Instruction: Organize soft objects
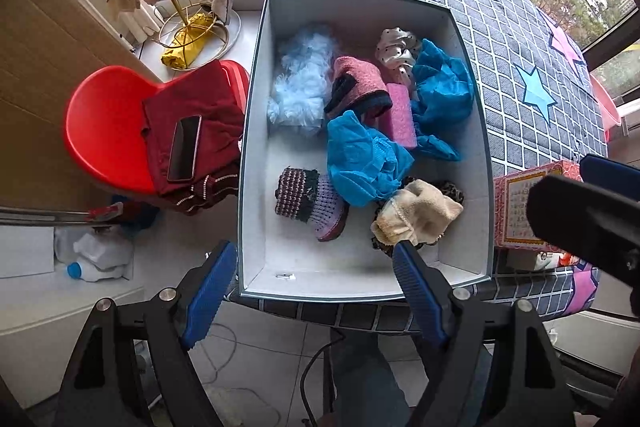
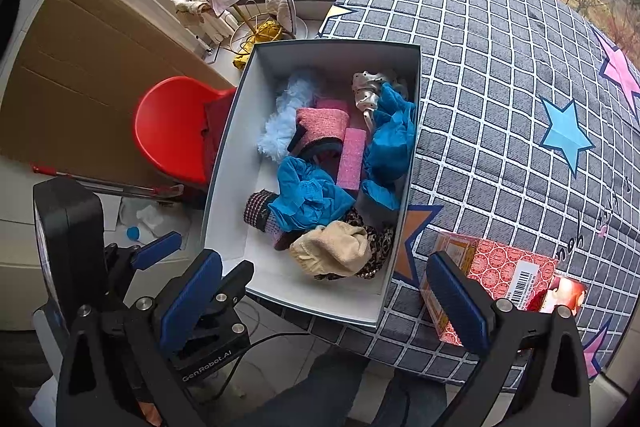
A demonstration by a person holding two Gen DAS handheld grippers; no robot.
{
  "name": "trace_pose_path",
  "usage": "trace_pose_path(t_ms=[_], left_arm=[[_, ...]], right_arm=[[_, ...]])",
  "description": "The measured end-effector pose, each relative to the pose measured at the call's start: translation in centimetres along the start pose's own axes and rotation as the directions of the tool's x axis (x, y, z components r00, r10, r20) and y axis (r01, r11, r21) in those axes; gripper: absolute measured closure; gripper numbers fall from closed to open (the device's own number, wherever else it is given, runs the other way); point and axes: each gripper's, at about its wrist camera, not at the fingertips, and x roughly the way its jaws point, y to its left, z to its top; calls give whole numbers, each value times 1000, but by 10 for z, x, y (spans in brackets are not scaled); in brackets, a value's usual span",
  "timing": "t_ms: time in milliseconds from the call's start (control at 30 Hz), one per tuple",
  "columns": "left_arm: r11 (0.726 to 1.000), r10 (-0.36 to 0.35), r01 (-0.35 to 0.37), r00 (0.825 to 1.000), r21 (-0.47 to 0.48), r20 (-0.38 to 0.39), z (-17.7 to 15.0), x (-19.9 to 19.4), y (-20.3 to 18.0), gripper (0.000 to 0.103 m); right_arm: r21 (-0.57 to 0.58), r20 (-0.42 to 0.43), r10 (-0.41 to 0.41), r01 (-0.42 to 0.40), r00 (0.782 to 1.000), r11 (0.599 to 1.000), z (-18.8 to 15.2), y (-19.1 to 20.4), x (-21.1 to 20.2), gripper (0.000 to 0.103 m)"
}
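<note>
Hovering at the near rim of the white box (image 1: 256, 131), the left gripper (image 1: 316, 299) and right gripper (image 2: 336, 303) both stand apart and empty. Soft things sit inside: beige cloth (image 1: 416, 215) nearest, blue covers (image 1: 364, 163) tangled behind. Grabbing one may drag its neighbours out, or nudge the box off the tabletop (image 2: 500, 67) edge.

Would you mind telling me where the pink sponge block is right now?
The pink sponge block lies inside the white box, right of centre in both views, wedged between the pink knitted piece and the blue shoe cover.
</note>
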Motion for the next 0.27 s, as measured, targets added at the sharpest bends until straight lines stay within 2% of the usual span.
trace_pose_path(t_ms=[267], left_arm=[[1000,-23,22,999,10,33,0,-6,-2,20]], right_arm=[[7,-13,-4,4,1000,1000,0,-1,4,0]])
